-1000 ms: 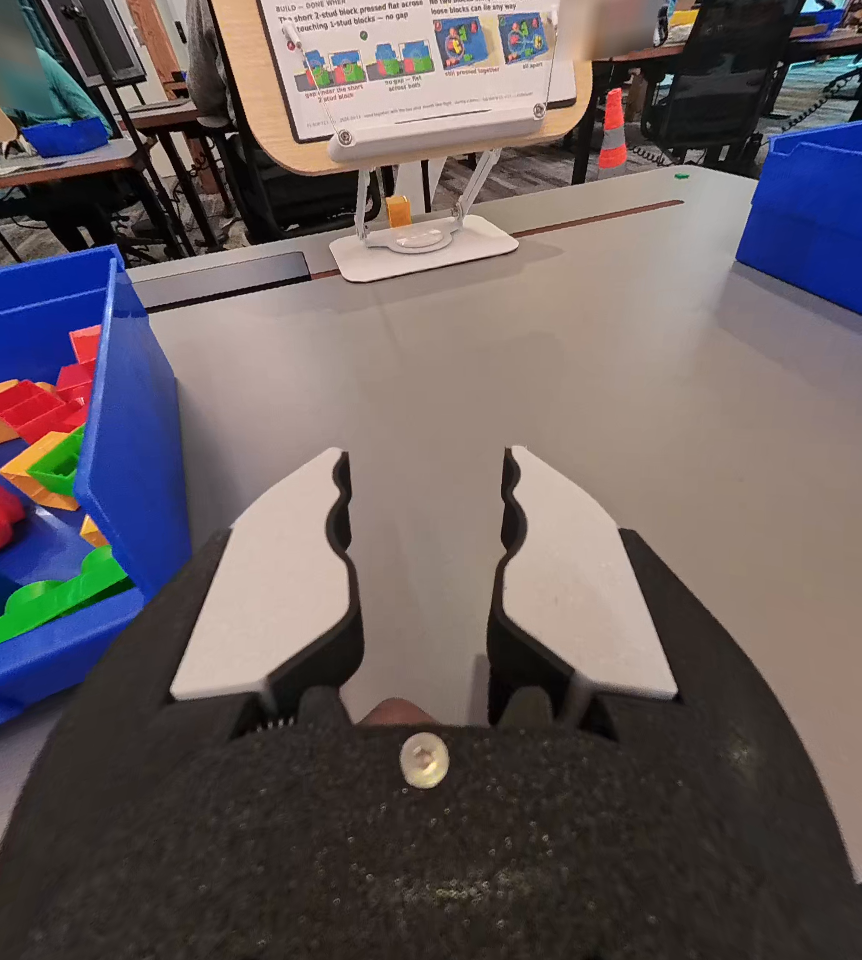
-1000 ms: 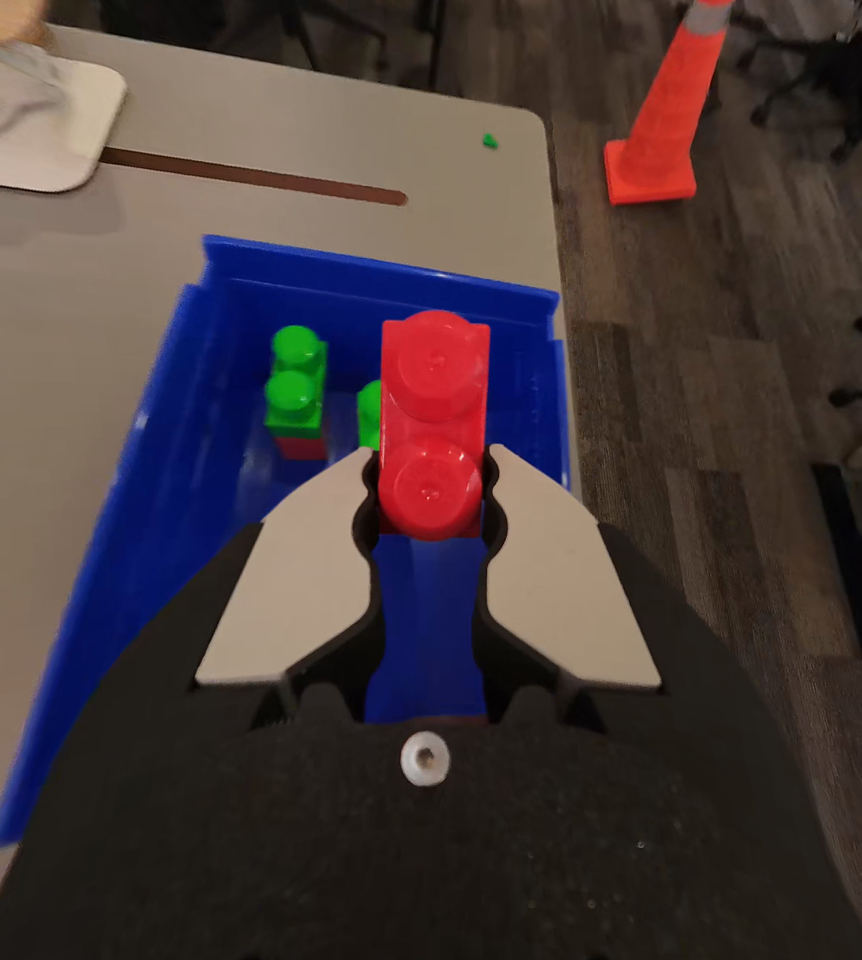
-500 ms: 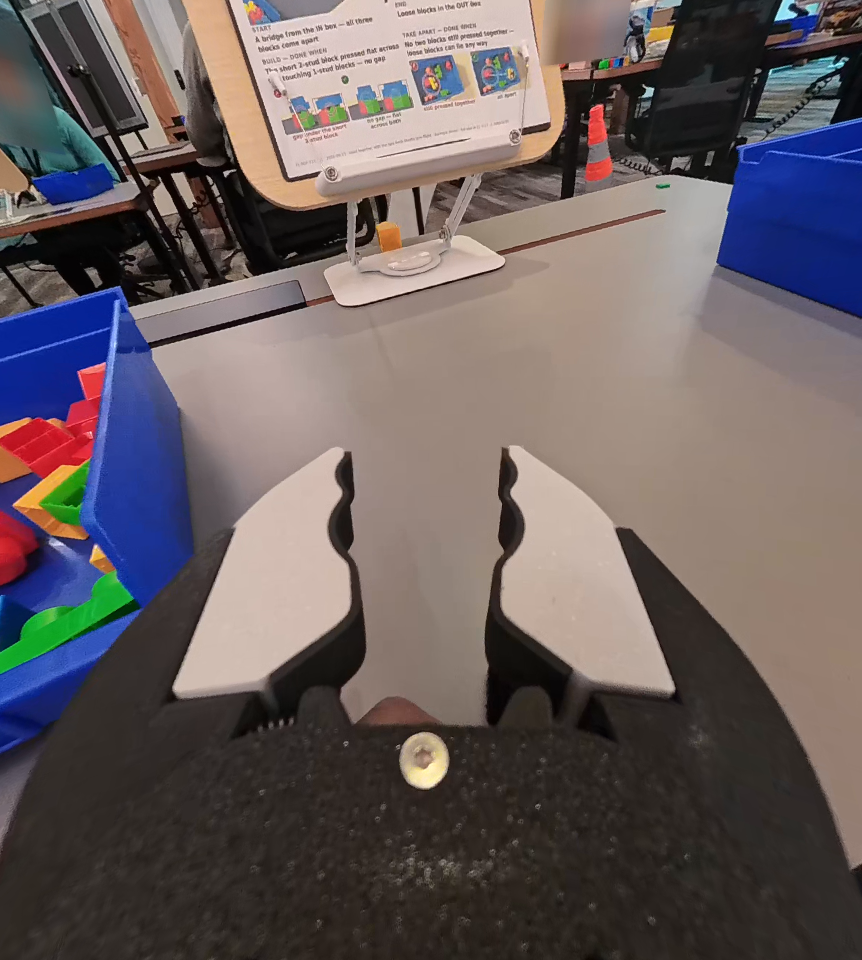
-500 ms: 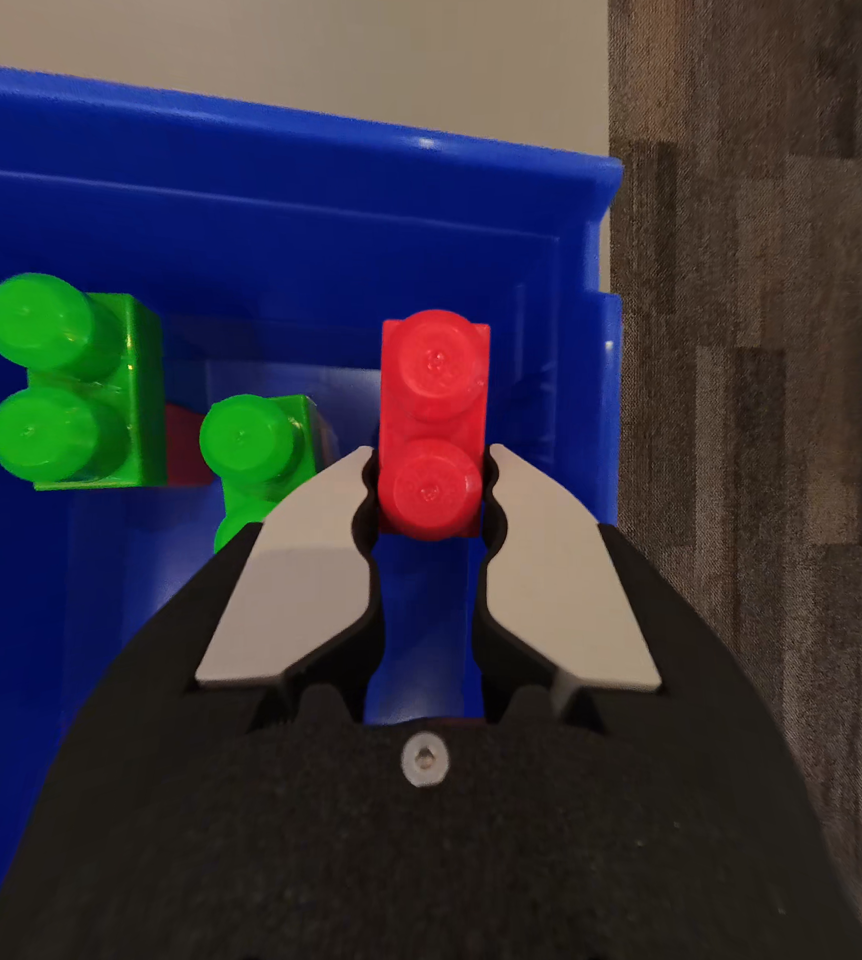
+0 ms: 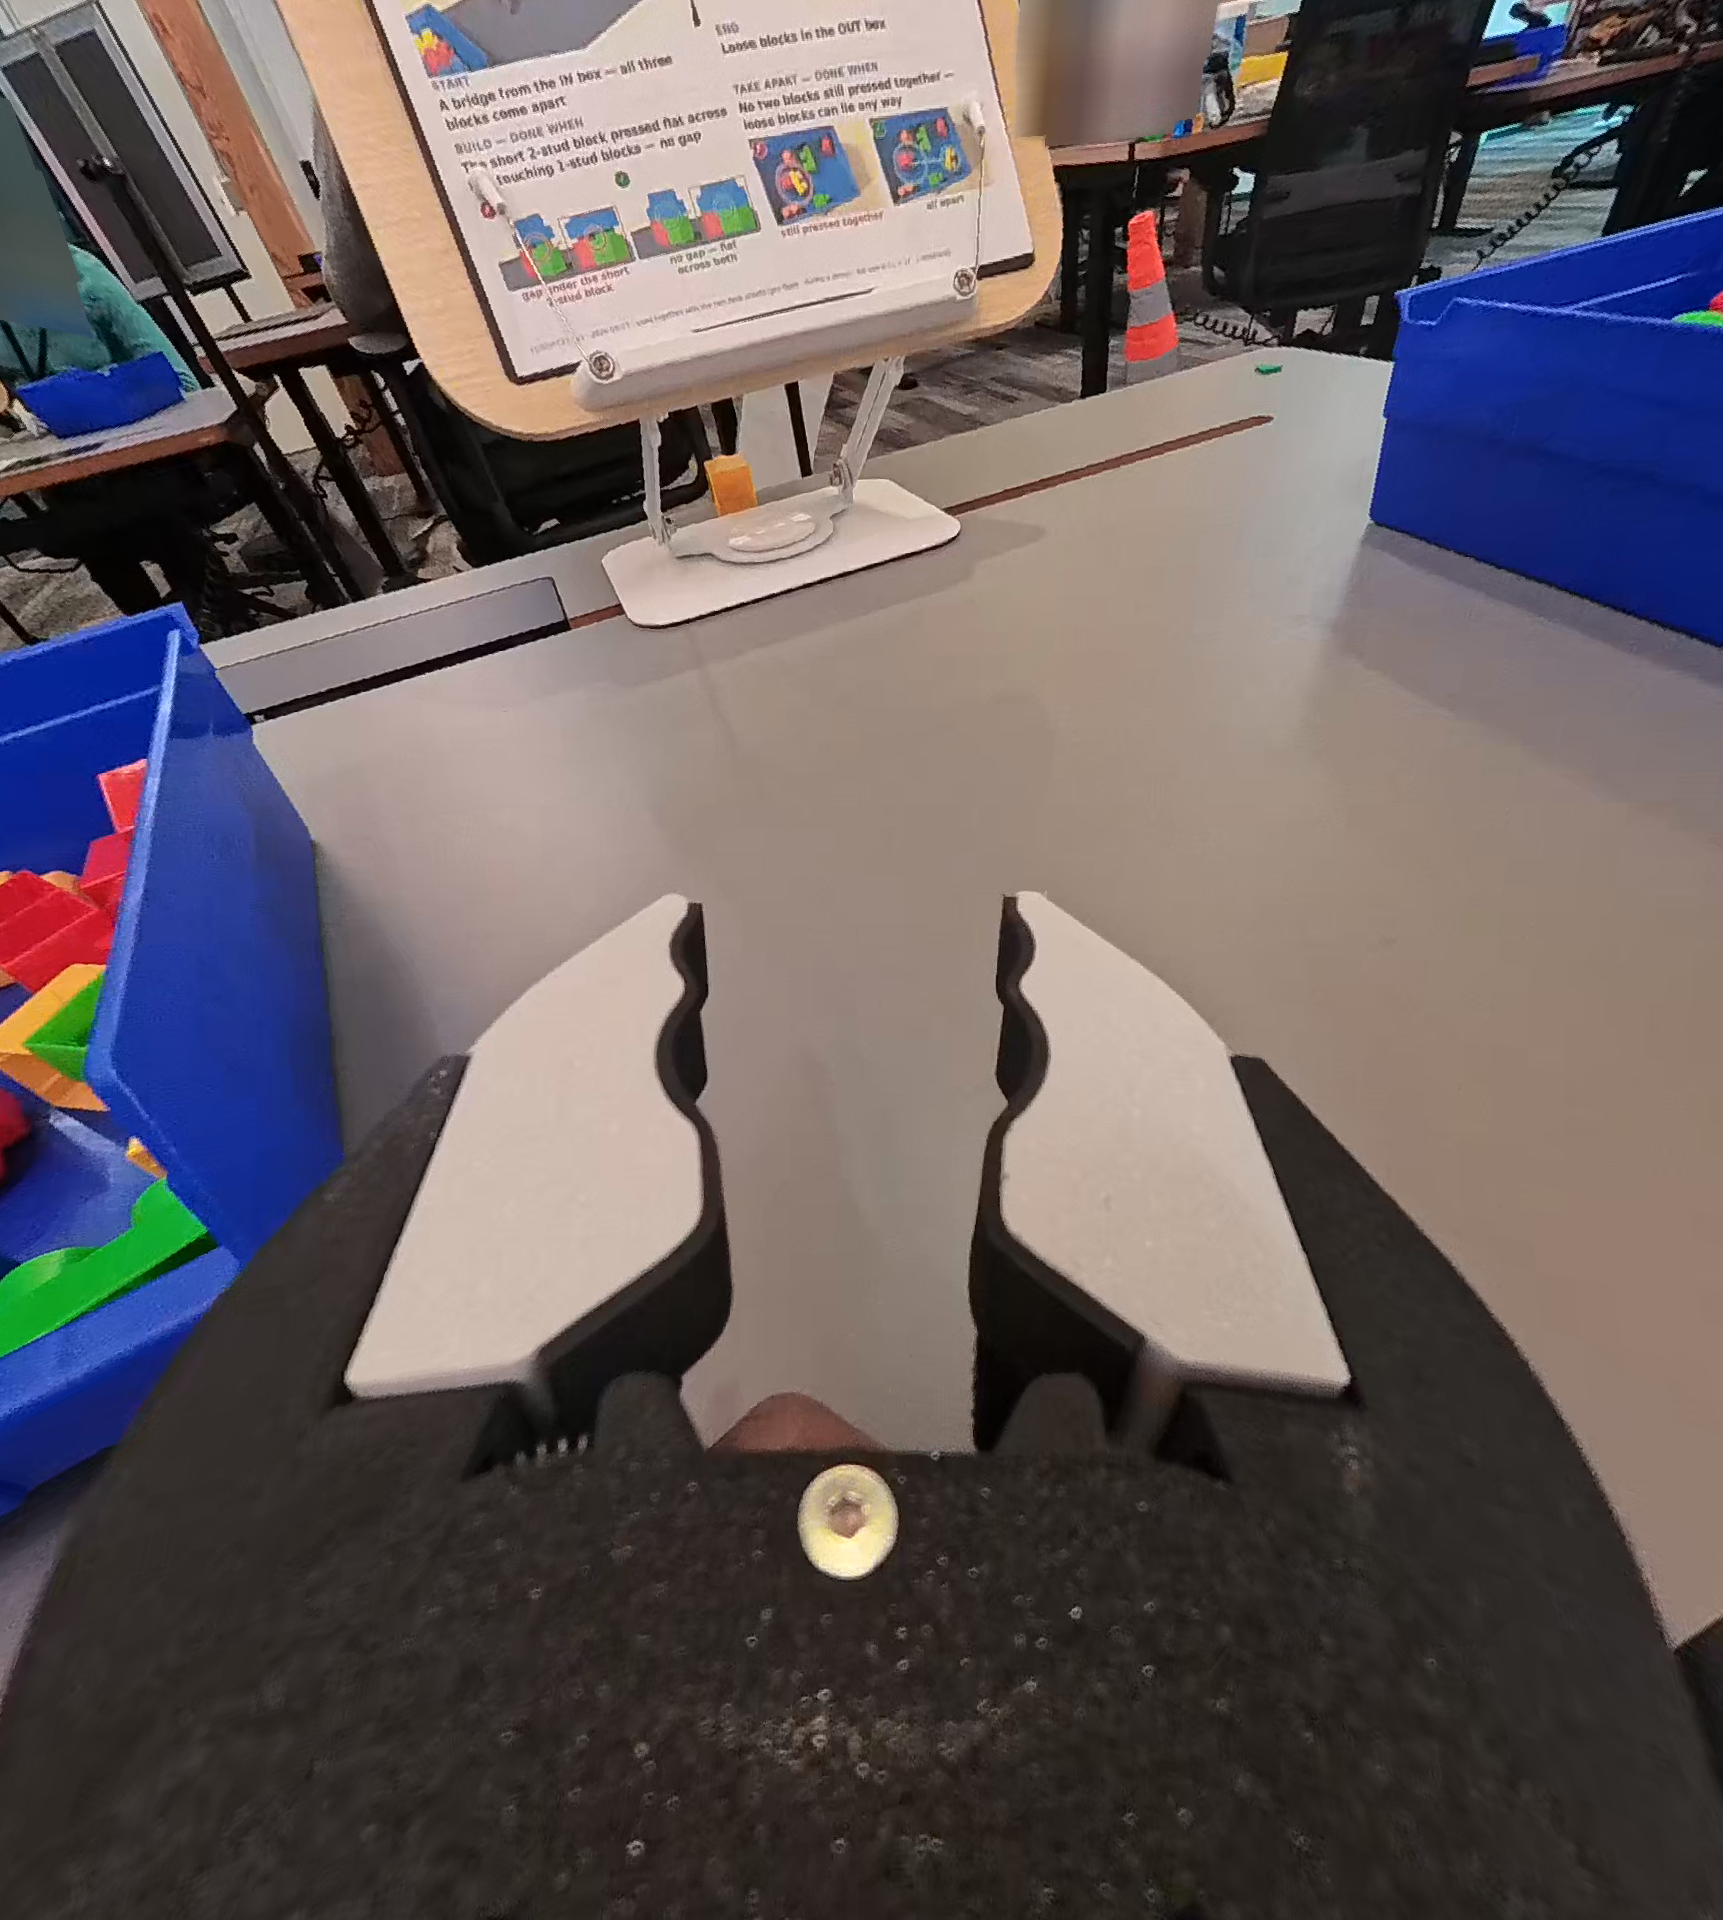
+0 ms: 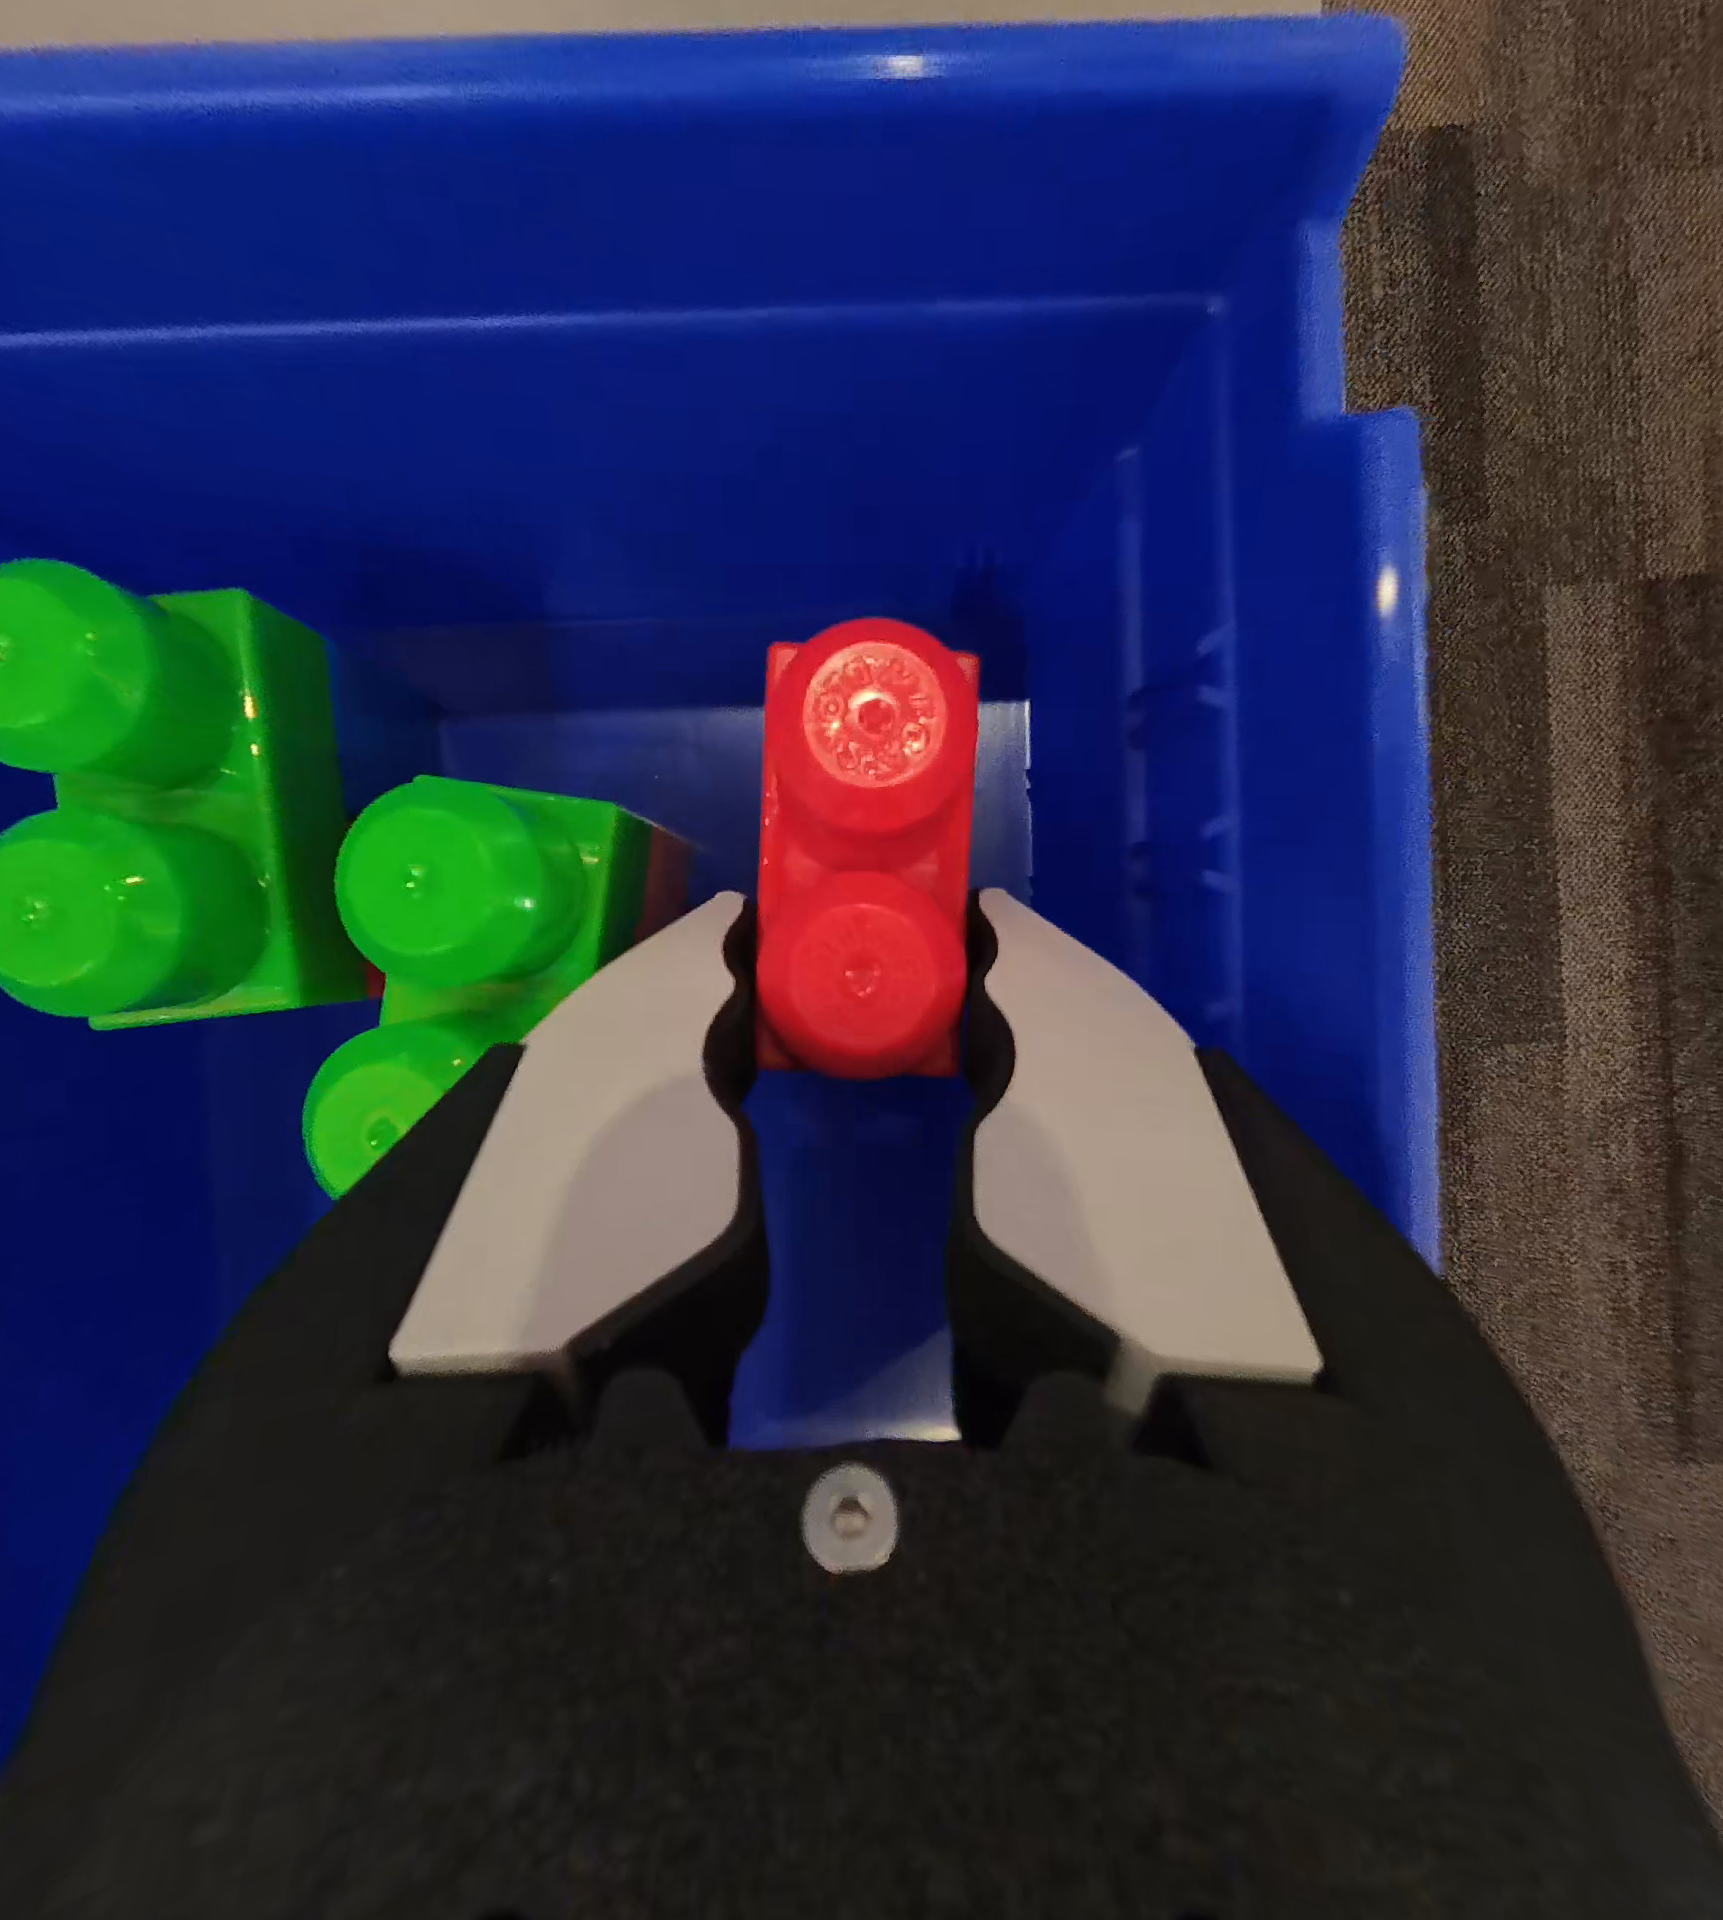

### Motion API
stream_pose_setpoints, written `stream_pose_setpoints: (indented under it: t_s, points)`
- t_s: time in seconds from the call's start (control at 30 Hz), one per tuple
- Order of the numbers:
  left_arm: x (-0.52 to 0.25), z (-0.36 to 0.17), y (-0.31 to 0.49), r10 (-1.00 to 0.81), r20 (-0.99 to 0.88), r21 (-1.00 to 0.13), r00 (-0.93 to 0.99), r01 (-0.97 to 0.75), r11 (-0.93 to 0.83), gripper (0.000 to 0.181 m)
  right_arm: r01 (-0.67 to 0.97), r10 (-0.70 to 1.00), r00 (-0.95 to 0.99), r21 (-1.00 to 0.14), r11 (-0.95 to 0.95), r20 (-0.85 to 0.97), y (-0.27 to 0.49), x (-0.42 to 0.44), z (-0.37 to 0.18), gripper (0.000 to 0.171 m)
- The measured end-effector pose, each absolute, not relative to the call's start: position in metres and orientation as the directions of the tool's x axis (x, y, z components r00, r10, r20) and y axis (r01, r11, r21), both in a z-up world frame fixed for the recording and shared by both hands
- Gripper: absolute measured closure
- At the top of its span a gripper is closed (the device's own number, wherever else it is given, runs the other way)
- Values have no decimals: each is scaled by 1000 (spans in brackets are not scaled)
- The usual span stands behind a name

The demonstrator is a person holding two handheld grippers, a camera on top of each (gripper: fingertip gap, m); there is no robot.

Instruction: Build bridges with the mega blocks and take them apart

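Grey worktop (image 5: 1148, 779) stretches ahead of the left gripper (image 5: 849, 914), which hovers level above it, fingers wide and empty, beside a blue bin (image 5: 202, 935) of mixed blocks. Only the right wrist view shows the right gripper (image 6: 859, 914) pointing down into another blue bin (image 6: 628, 416), fingers clamped on a red two-stud block (image 6: 862, 831) beside two green blocks (image 6: 140, 810).

Left wrist view looks low across the grey table (image 5: 1252, 831) toward the right blue bin (image 5: 1563, 436); right wrist view peers straight down, close, into probably that same bin.
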State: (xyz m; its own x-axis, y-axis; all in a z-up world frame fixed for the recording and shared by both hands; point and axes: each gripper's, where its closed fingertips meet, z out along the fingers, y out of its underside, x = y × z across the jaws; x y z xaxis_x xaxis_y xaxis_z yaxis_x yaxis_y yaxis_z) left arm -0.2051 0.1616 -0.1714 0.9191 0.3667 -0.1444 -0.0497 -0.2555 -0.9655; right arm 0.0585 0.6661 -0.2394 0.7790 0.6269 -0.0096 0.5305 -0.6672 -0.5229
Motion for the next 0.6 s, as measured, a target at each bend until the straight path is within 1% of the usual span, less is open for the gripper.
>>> stream_pose_setpoints:
  t_s: [0.1, 0.27, 0.37, 0.43, 0.5, 0.6]
  points:
    - [-203, -170, 162, 362, -145, -966, 921, -52, -254, 128, 540, 639, 769, -529, -655, -6, 664, 58, -238, 133]
    - [-201, -167, 162, 356, -140, -967, 924, -51, -249, 128, 542, 658, 753, -553, -633, -16, 658, 59, -224, 112]
    - [-199, -167, 162, 349, -143, -966, 926, -54, -254, 128, 550, 674, 739, -582, -599, 5, 653, 63, -201, 107]
    - [-197, -165, 162, 345, -147, -966, 927, -60, -252, 128, 540, 687, 727, -630, -557, 16, 646, 66, -172, 107]
    - [-196, -162, 161, 342, -159, -966, 926, -74, -249, 128, 523, 702, 710, -711, -471, 57, 632, 69, -128, 106]
    - [-199, -156, 159, 349, -158, -969, 924, -76, -237, 127, 456, 711, 677, -867, -202, 190, 588, 73, -48, 105]
